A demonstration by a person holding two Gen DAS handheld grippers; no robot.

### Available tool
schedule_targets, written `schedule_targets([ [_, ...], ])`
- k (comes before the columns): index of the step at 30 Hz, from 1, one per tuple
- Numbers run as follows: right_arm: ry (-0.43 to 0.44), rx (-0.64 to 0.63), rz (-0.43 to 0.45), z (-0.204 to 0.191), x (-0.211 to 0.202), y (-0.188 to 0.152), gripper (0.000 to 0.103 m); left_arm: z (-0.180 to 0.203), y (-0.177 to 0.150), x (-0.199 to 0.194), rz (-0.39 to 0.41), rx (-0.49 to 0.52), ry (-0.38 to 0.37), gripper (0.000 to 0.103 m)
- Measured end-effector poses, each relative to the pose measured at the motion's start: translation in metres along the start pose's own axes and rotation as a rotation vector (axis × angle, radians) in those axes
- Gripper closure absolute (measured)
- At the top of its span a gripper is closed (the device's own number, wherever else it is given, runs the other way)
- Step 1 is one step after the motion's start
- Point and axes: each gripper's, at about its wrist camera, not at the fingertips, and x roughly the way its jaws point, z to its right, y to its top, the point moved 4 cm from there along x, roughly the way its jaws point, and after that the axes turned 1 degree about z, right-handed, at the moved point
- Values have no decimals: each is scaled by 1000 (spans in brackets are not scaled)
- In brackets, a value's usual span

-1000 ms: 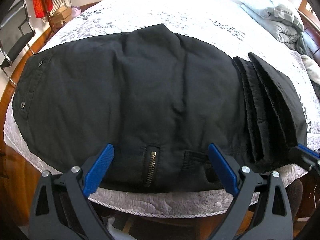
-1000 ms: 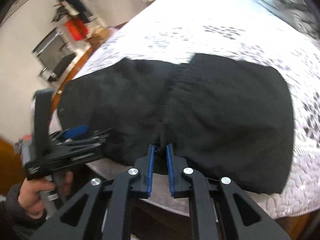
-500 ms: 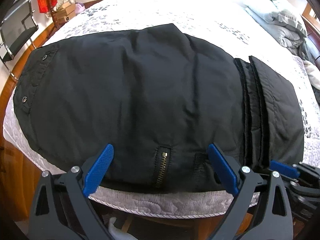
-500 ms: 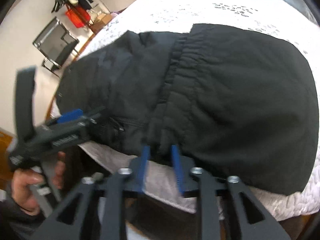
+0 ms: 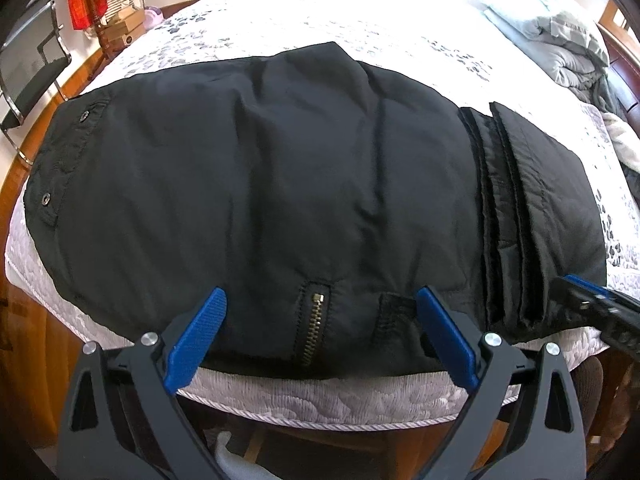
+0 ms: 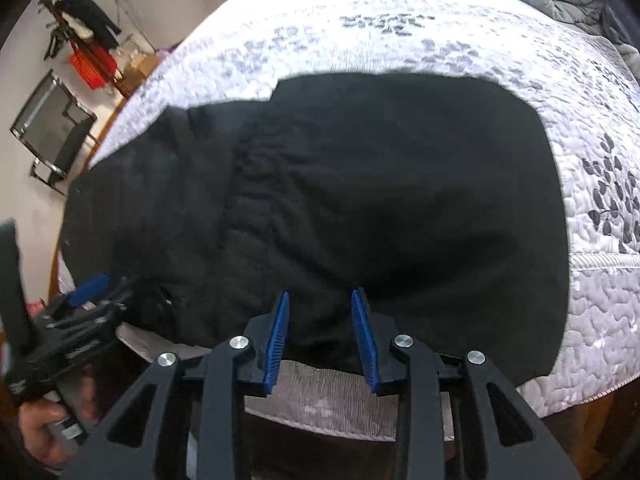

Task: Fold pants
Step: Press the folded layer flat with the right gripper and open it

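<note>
We note black pants [image 5: 280, 200] spread across the near part of a bed [image 5: 360, 16], partly folded. In the left wrist view a brass zipper [image 5: 314, 328] sits midway between the two blue pads of the left tongs [image 5: 320, 336], at the near edge of the cloth. Two metal snaps [image 5: 84, 113] mark the pants' end far off to the left of those tongs. To their right, layered folded edges [image 5: 504, 216] stack up like thick pleats.

Left tongs: jaws spread wide, pads hovering at the near hem, with no pad seen pressing the cloth.

Right tongs [image 6: 320, 320]: we see them partway apart and closing, pads either side of the near edge of the folded section, cloth lying between them but not pinched. We also spot them at the right edge of the left wrist view, beside the folded stack.

In the right wrist view, the left tongs show low at the left, held by a hand [image 6: 44, 428].

Outward: quilted white bedspread with grey leaf print [image 6: 612, 196] to the right of the right tongs; grey bedding [image 5: 552, 40] heaped at the far right of the bed; a red hanging item [image 5: 86, 0] by the wall beyond.
</note>
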Motion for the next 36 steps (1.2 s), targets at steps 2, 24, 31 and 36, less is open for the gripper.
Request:
schedule_targets([
  [2, -34, -28, -10, -3, 8, -3, 69, 2, 0, 0, -1, 4, 2, 7],
  [24, 59, -5, 43, -17, -13, 6, 69, -40, 13, -15, 48, -86, 28, 7],
  [31, 83, -43, 32, -36, -10, 5, 69, -105, 19, -19, 63, -277, 67, 7],
  [36, 87, -89, 7, -51, -2, 3, 63, -142, 24, -30, 108, -364, 118, 7],
])
